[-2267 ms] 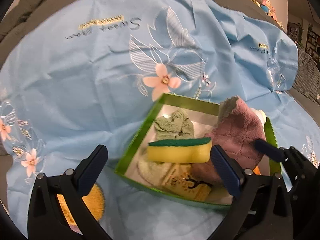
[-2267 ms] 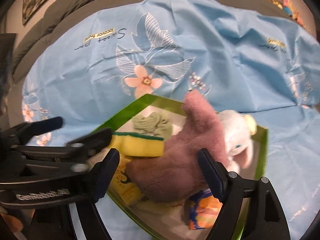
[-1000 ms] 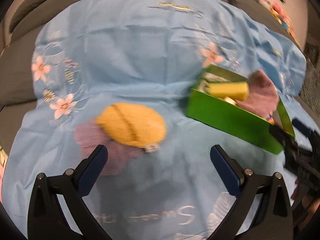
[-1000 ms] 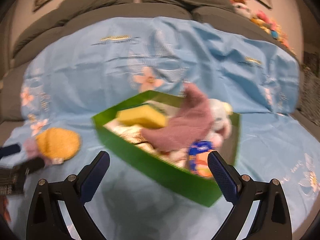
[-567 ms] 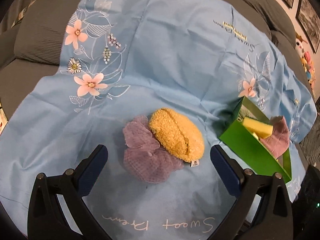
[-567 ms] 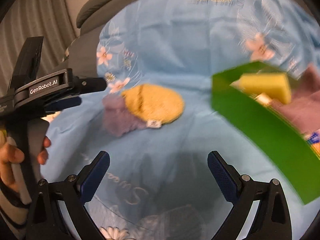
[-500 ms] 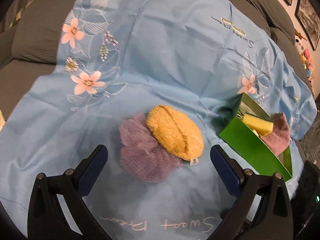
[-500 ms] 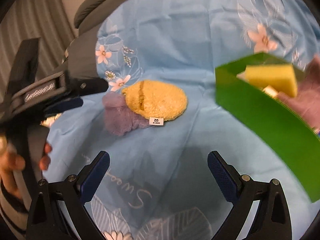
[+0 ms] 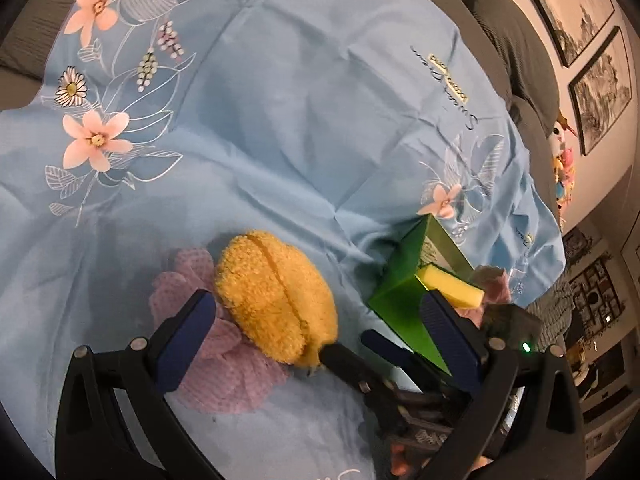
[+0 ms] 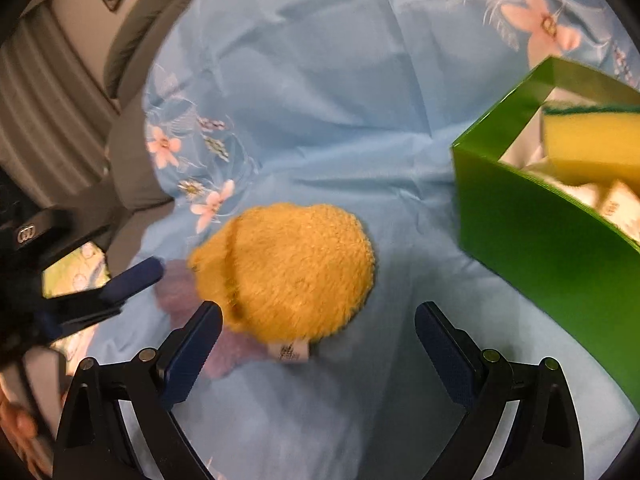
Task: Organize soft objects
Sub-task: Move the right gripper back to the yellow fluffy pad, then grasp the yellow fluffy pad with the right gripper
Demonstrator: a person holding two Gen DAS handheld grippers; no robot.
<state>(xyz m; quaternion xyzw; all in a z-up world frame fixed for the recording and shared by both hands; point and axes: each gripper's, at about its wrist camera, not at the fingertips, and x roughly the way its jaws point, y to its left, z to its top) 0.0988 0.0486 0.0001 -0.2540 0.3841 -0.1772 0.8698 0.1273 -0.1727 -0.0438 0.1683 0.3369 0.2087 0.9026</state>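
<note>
Light blue sheet (image 9: pixel 304 92), printed with pink flowers and white line leaves. Fuzzy orange-yellow plush (image 10: pixel 286 270) with white tag. Lilac waffle-textured cloth (image 9: pixel 224 364) beneath, at 8 o'clock. Bright green box (image 10: pixel 560 240); yellow sponge (image 10: pixel 592 144), dark green top.

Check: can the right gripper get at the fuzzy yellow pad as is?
Probably yes. The right gripper is open with the yellow pad just ahead between its fingers, top uncovered. The pad overlaps a purple cloth, and the left gripper is close by.
</note>
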